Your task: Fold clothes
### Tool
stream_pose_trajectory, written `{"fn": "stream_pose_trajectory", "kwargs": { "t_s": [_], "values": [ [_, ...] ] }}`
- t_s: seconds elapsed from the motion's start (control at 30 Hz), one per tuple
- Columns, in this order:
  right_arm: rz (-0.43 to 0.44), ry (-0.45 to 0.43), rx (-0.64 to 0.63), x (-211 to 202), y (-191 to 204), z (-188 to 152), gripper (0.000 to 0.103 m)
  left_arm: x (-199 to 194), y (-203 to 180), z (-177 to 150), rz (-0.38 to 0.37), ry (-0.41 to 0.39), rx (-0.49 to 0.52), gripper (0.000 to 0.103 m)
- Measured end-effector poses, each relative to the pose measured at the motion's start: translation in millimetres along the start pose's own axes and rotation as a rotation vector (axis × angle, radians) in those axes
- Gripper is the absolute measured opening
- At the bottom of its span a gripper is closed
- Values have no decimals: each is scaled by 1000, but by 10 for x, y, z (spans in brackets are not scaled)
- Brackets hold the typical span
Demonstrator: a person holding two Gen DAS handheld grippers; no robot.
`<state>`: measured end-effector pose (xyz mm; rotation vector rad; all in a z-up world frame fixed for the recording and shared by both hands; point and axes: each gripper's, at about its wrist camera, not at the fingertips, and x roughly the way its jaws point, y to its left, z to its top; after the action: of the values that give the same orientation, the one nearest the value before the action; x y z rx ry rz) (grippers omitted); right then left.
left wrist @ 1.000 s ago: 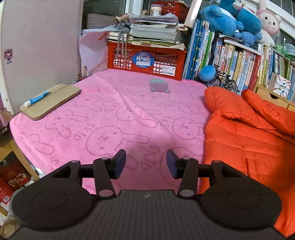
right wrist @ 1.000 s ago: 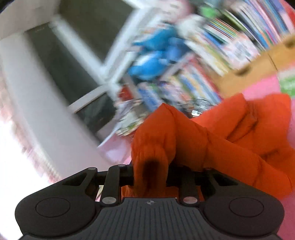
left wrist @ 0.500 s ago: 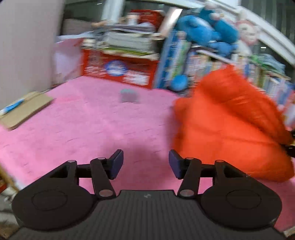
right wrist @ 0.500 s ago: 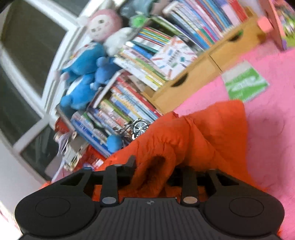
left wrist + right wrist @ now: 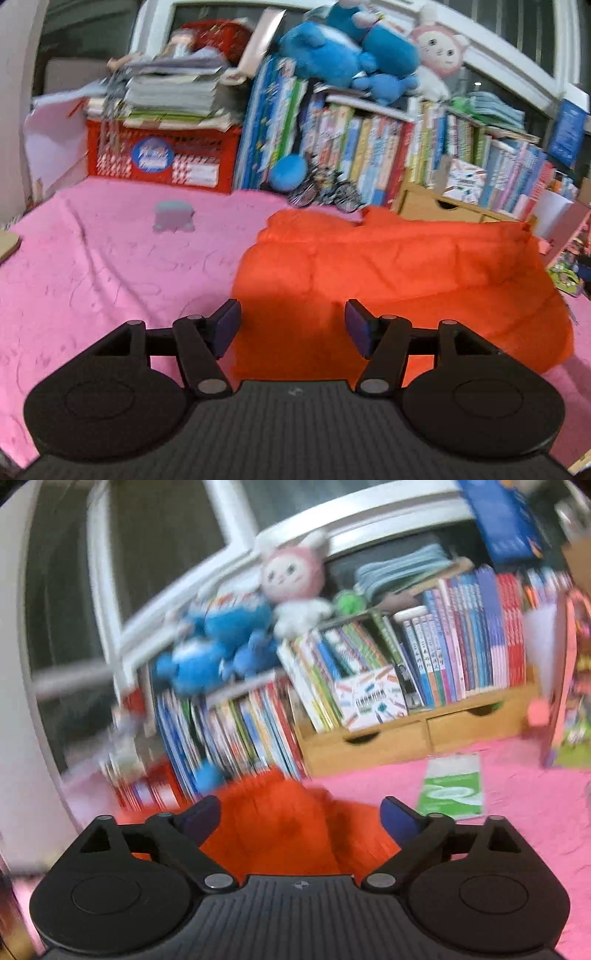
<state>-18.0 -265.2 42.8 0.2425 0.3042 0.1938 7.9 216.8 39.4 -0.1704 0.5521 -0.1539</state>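
Observation:
An orange puffy jacket (image 5: 399, 269) lies folded over in a long bundle on the pink rabbit-print blanket (image 5: 110, 266), right of centre in the left wrist view. My left gripper (image 5: 291, 325) is open, its fingers straddling the jacket's near left part without closing on it. In the right wrist view the same orange jacket (image 5: 280, 823) sits just beyond and between the fingers of my right gripper (image 5: 299, 814), which is open wide. That view is blurred by motion.
A bookshelf (image 5: 443, 155) with plush toys (image 5: 354, 55) lines the back. A red crate (image 5: 166, 158) with stacked papers stands back left. A small grey object (image 5: 173, 216) lies on the blanket. A green booklet (image 5: 454, 786) and wooden drawers (image 5: 417, 731) appear right.
The right gripper, shut on the jacket's cloth before, has let go and stands open. The jacket was swung over and now lies flat. The left gripper has shifted right, over the jacket.

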Motion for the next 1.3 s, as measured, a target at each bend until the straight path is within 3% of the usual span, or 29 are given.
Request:
{"fn": "stream_pose_trajectory", "kwargs": {
  "t_s": [0.17,0.33,0.73,1.0,1.3],
  "values": [
    [-10,67,-138,125,215,-160,99,104,167,-21,16,19,-71,73],
    [6,64,-185,342,404,-137,103,302,274,21,33,13,-128,74],
    [-35,122,-258,680,592,-322,103,602,1,-31,127,36,11,79],
    [-53,123,-244,705,538,-481,103,701,-20,-107,142,37,34,84],
    [-79,110,-288,686,604,-494,103,753,58,-138,119,49,-10,88]
  ]
}}
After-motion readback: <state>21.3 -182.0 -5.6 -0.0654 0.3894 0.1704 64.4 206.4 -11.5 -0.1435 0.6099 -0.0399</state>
